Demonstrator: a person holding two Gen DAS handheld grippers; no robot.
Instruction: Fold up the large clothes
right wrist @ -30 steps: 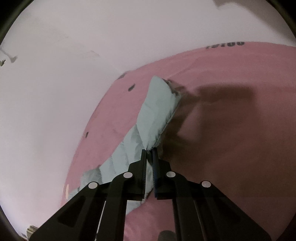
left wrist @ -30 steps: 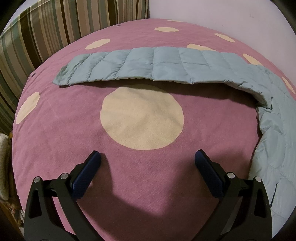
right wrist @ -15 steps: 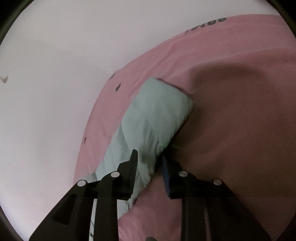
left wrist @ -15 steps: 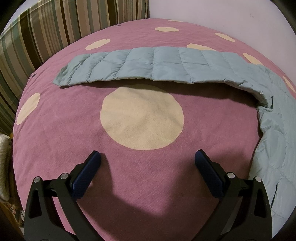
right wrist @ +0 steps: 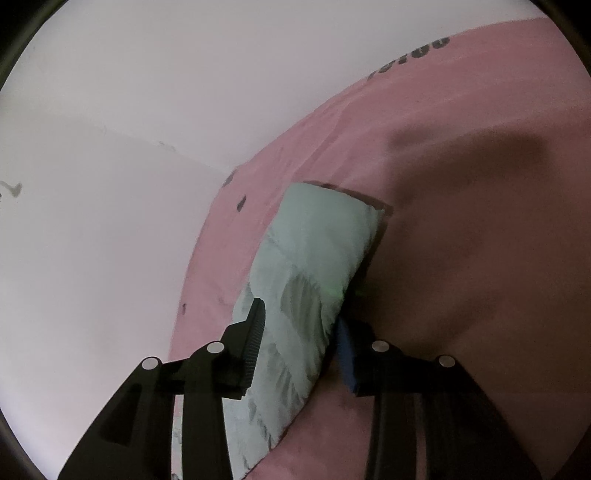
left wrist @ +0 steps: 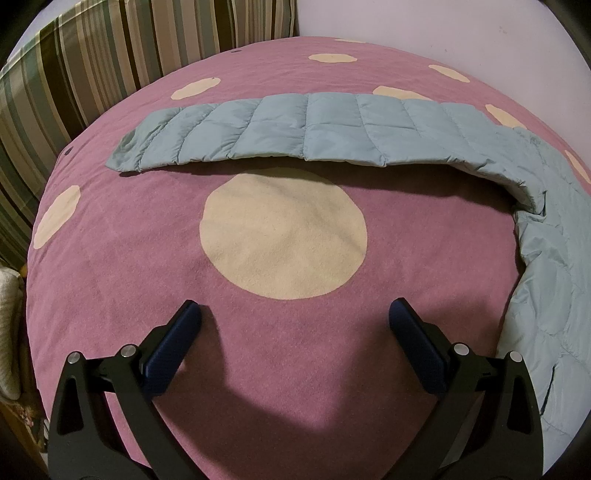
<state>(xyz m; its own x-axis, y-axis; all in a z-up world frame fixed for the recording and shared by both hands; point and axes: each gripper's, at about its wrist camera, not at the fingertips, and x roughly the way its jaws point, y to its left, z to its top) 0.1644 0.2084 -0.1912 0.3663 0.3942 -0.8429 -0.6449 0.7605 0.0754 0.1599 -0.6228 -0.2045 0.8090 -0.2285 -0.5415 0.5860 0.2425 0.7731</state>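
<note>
the left gripper [left wrist: 295, 325] hangs over the bed [left wrist: 110, 258], its jaws spread wide with nothing between them, only the pink-purple fleece blanket with cream dots [left wrist: 369, 369] below. just ahead of the jaws lies one large cream dot [left wrist: 283, 235] of that blanket. farther ahead, well apart from the jaws, a long quilted sleeve of the pale blue padded jacket [left wrist: 314, 129] stretches flat across the blanket from left to right. to the right of the jaws the sleeve bends into the jacket's body, which runs down along the right edge of the view, near the right finger but not touching it. far to the left and ahead stands a striped cushion in brown, green and cream [left wrist: 92, 74], with a pale wall [left wrist: 424, 22] to the right of it.

the right gripper [right wrist: 301, 325] has its jaws opening, with a fold of the same pale blue padded jacket [right wrist: 321, 251] still lying between them; the left finger's pad stands clear of the cloth, and the right finger sits at its edge. the fold rests on the blanket and reaches forward from the jaws. to the left of the jaws is the wall; to the right, shadowed pink blanket.
</note>
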